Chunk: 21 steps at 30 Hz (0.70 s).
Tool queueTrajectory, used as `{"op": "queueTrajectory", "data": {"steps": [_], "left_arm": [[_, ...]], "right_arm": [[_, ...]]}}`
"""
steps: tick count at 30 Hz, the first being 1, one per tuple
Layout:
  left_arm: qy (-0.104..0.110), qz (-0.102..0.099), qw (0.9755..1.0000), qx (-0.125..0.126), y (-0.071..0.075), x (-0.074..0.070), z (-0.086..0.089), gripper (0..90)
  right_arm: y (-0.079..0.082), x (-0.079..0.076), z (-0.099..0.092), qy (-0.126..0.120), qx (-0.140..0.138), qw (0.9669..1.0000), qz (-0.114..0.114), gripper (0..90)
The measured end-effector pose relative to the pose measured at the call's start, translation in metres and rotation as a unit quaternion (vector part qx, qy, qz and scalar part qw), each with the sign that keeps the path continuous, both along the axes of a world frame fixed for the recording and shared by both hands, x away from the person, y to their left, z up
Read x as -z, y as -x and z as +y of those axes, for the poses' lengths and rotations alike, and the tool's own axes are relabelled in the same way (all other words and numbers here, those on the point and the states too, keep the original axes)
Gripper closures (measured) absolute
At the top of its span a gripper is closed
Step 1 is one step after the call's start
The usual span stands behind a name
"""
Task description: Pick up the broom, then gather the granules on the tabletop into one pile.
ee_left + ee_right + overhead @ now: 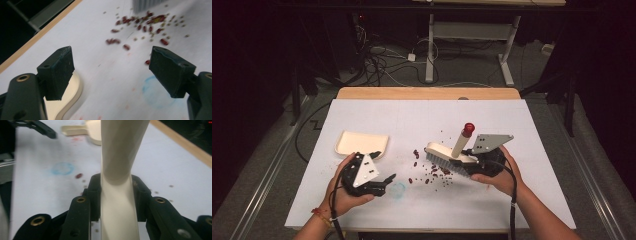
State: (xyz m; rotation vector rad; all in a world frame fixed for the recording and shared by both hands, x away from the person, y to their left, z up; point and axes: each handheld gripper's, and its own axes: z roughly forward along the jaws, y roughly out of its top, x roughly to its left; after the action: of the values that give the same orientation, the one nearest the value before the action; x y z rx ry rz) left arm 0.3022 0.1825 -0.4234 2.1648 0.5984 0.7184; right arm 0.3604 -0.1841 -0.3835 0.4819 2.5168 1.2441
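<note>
A brush [443,151] with a cream handle, a red tip and grey bristles rests bristles-down on the white table cover [412,115], amid scattered red beans [432,172]. My right gripper [466,153] is shut on the brush handle [120,150], its jaws pressed on both sides of it [117,180]. A cream dustpan [361,143] lies to the left. My left gripper [383,166] hovers just in front of the dustpan, jaws wide apart with nothing between them [110,53]. Ahead of it lie the beans [140,25] and the brush bristles [147,4].
A faint blue ring [398,189] is drawn on the cover near the left gripper. The dustpan's rim [75,95] lies under the left jaw. The wooden table edge [427,93] runs along the far side, with cables and a desk frame on the floor beyond.
</note>
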Motion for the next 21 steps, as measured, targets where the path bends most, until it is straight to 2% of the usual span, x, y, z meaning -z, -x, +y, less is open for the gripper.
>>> {"op": "queueTrajectory", "data": {"steps": [2, 3, 5, 7, 9, 13, 14, 16, 18, 19, 20, 21], "left_arm": [[0.011, 0.005, 0.9997, -0.020, 0.002, 0.004, 0.015, 17.8], [0.012, 0.008, 0.9990, -0.043, 0.004, 0.009, 0.028, 17.8], [0.017, 0.014, 0.9986, -0.049, 0.006, 0.012, 0.033, 17.8], [0.012, 0.018, 0.9977, -0.064, 0.009, 0.018, 0.040, 17.8], [0.017, 0.027, 0.9973, -0.066, 0.013, 0.021, 0.045, 17.8], [0.007, 0.018, 0.9977, -0.064, 0.016, 0.023, 0.043, 17.8], [-0.010, 0.015, 0.9981, -0.059, 0.016, 0.025, 0.041, 17.8], [-0.015, 0.018, 0.9981, -0.058, 0.015, 0.026, 0.040, 17.4], [-0.012, 0.022, 0.9981, -0.056, 0.013, 0.027, 0.040, 17.2], [-0.009, 0.022, 0.9980, -0.058, 0.012, 0.027, 0.040, 17.2], [-0.006, 0.025, 0.9979, -0.060, 0.011, 0.027, 0.041, 17.2], [-0.006, 0.025, 0.9979, -0.060, 0.011, 0.027, 0.041, 17.1]], "right_arm": [[-0.004, -0.001, -0.004, 0.005, 0.012, 0.9999, -0.009, 67.5], [-0.004, -0.002, -0.005, 0.006, 0.021, 0.9997, -0.012, 67.5], [-0.007, -0.002, -0.009, 0.010, 0.037, 0.9990, -0.022, 67.5], [-0.011, -0.002, -0.013, 0.005, 0.052, 0.9983, -0.027, 67.6], [-0.016, 0.000, -0.017, 0.001, 0.068, 0.9972, -0.030, 67.6], [-0.030, 0.002, -0.024, 0.013, 0.100, 0.9940, -0.044, 67.7], [-0.034, 0.002, -0.025, 0.012, 0.105, 0.9933, -0.047, 67.6], [-0.045, 0.002, -0.028, 0.009, 0.112, 0.9923, -0.052, 67.7], [-0.057, 0.003, -0.028, 0.017, 0.126, 0.9898, -0.063, 67.7], [-0.057, 0.003, -0.028, 0.017, 0.126, 0.9898, -0.063, 67.7], [-0.072, 0.005, -0.027, 0.026, 0.140, 0.9871, -0.074, 67.7], [-0.072, 0.005, -0.027, 0.026, 0.140, 0.9871, -0.074, 67.7]]}}
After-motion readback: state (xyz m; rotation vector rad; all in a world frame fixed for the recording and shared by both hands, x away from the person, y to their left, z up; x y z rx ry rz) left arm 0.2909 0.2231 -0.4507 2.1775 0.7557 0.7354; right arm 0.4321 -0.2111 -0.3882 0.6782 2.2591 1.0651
